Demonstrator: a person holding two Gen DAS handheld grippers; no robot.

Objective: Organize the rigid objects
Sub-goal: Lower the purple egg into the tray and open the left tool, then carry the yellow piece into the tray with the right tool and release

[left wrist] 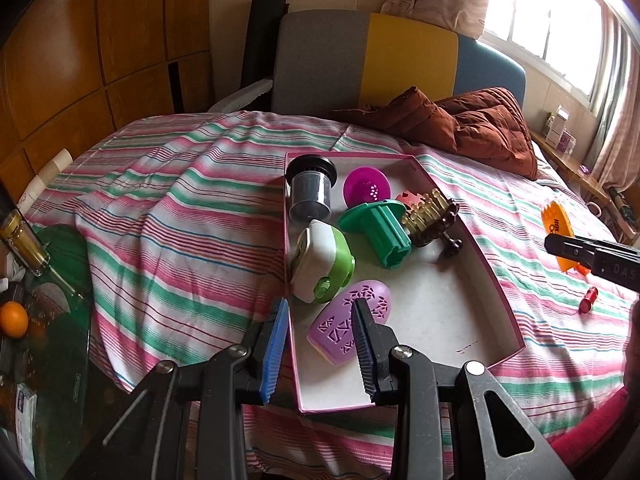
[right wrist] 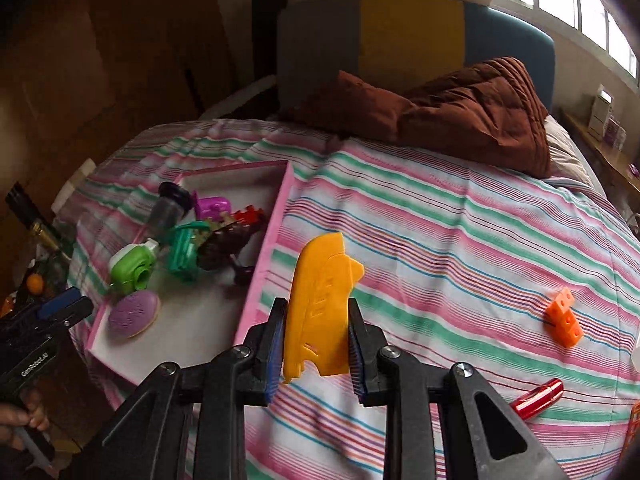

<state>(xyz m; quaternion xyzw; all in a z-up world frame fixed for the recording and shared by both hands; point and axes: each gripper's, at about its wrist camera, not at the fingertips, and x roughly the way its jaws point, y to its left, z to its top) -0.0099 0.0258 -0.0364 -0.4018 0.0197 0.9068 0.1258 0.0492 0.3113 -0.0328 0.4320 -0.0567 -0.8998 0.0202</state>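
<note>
Right wrist view: the flat orange-yellow plastic comb-like piece (right wrist: pixel 320 308) sits between the blue ribbed finger pads (right wrist: pixel 277 344); its side edges are covered by them, so contact cannot be confirmed. Raised lettering on it is unreadable. An orange-red gridded object (right wrist: pixel 633 420) is cut off by the right edge. The shiny red cylinder (right wrist: pixel 538 398) is partly hidden behind the gripper frame.

Left wrist view: the lilac oval plastic case with cut-out pattern (left wrist: pixel 340 326) is partly blocked by a blue pad (left wrist: pixel 363 344). The shallow pink-rimmed cardboard tray (left wrist: pixel 500 296) has its near corner hidden behind the gripper.

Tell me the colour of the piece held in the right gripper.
Orange-yellow plastic piece, clearest in the right wrist view, between the right gripper fingers.
</note>
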